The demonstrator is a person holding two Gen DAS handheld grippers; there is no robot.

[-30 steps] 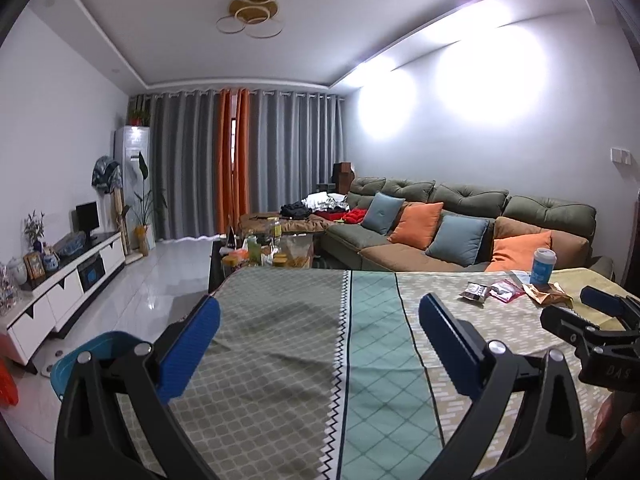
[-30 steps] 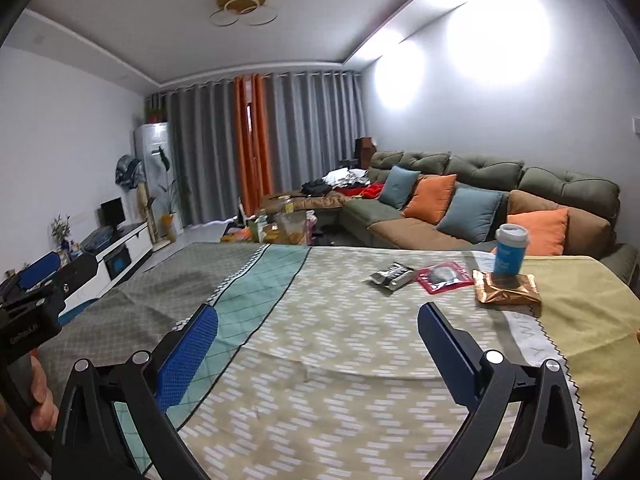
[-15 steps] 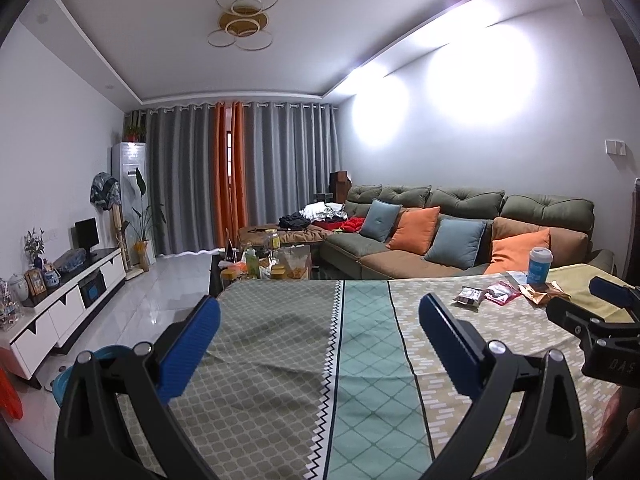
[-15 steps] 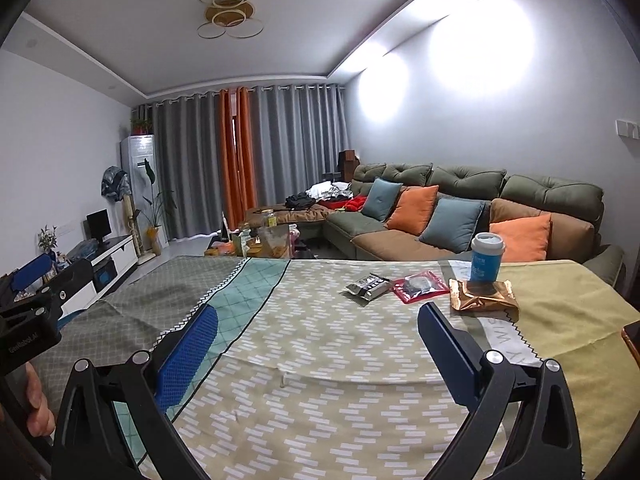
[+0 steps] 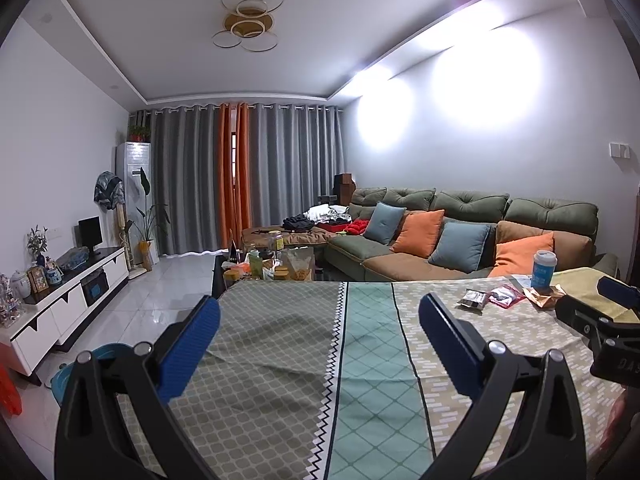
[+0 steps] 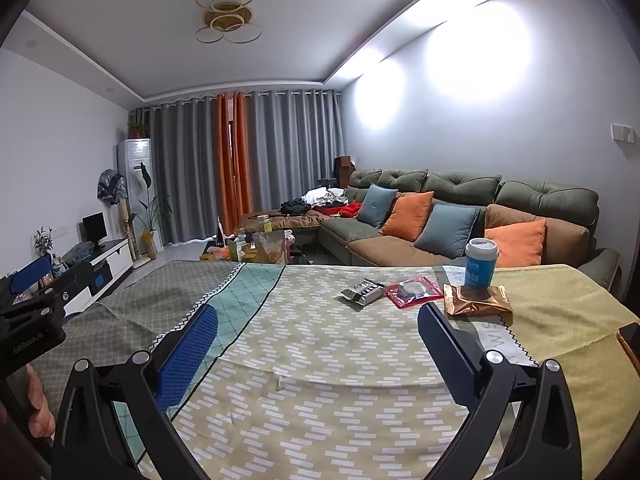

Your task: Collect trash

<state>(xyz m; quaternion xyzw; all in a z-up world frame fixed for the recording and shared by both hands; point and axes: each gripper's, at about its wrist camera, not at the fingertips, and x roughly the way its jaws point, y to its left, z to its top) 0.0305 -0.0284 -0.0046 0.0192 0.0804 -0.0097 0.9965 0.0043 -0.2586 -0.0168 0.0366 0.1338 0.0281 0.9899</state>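
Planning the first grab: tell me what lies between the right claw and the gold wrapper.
Right wrist view: only bare patterned tablecloth separates the open right claw from the gold wrapper.

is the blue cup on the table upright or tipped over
Upright. The blue cup stands on its base on the gold wrapper, white lid on top. Fullness cannot be told.

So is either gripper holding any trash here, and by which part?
Nothing is held: the left gripper and right gripper are open above the tablecloth.

both grippers raised, tilted up — wrappers nearer
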